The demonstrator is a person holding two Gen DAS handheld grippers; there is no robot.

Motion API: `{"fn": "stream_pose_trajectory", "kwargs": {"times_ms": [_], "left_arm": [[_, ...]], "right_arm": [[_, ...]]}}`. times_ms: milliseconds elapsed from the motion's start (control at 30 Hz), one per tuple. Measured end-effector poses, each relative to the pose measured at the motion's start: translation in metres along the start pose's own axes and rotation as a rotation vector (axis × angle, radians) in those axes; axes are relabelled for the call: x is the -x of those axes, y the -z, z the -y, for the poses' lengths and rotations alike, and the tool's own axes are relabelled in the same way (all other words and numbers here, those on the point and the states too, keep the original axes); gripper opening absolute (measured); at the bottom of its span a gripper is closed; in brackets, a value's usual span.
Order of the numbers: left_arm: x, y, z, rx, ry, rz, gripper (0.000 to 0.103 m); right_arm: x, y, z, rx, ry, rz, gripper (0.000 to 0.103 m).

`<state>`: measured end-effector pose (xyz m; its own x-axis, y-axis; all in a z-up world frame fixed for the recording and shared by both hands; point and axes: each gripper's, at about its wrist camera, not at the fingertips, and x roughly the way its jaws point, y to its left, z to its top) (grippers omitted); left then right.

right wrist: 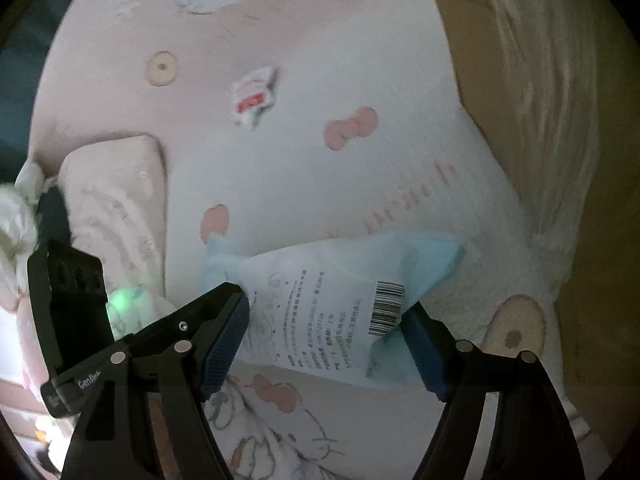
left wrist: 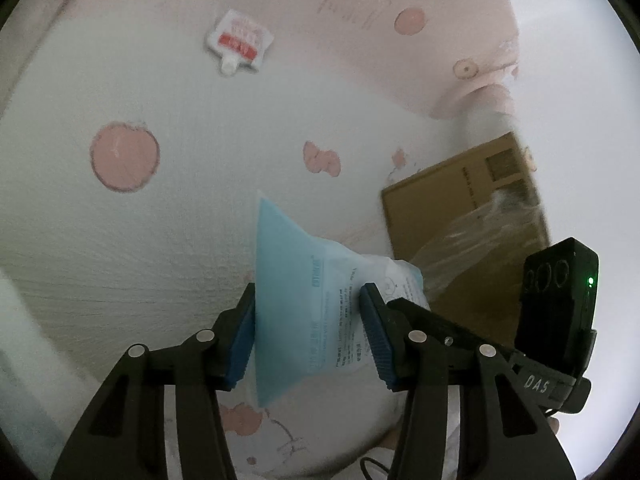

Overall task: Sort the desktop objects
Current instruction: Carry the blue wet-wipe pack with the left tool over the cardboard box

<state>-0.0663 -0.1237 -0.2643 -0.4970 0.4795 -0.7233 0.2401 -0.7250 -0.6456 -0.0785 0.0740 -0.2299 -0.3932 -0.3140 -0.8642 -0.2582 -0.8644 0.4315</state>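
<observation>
In the left wrist view, my left gripper is shut on a blue-and-white printed packet. Both blue pads press its sides, and its blue sealed end fans out upward above the cloth. In the right wrist view, my right gripper is shut on a blue-and-white packet with a barcode, held crosswise with its blue end to the right. I cannot tell whether the two views show one packet or two. A small white sachet with a red label lies farther off on the cloth. Neither gripper appears in the other's view.
A pink and white cartoon-print cloth covers the surface. A brown cardboard box draped with clear plastic film stands to the right. A pink folded cushion lies at the left, and brown cardboard at the right.
</observation>
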Motion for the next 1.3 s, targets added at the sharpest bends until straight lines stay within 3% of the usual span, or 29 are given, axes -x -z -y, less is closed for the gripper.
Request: {"fn": "stream_pose_trajectory", "kwargs": {"times_ms": [300, 667, 933, 1300], "left_arm": [[0.065, -0.004, 0.042, -0.091, -0.053, 0.141, 0.054], [0.105, -0.007, 0.113, -0.194, -0.070, 0.213, 0.054], [0.107, -0.013, 0.183, -0.319, -0.060, 0.226, 0.054], [0.072, -0.022, 0.275, -0.474, -0.041, 0.202, 0.054]], "right_arm": [[0.042, -0.003, -0.044, 0.120, -0.043, 0.075, 0.073], [0.108, -0.007, -0.058, 0.182, -0.062, 0.179, 0.073], [0.167, -0.012, -0.045, 0.202, -0.051, 0.273, 0.073], [0.232, -0.026, 0.008, 0.168, -0.027, 0.367, 0.073]]}}
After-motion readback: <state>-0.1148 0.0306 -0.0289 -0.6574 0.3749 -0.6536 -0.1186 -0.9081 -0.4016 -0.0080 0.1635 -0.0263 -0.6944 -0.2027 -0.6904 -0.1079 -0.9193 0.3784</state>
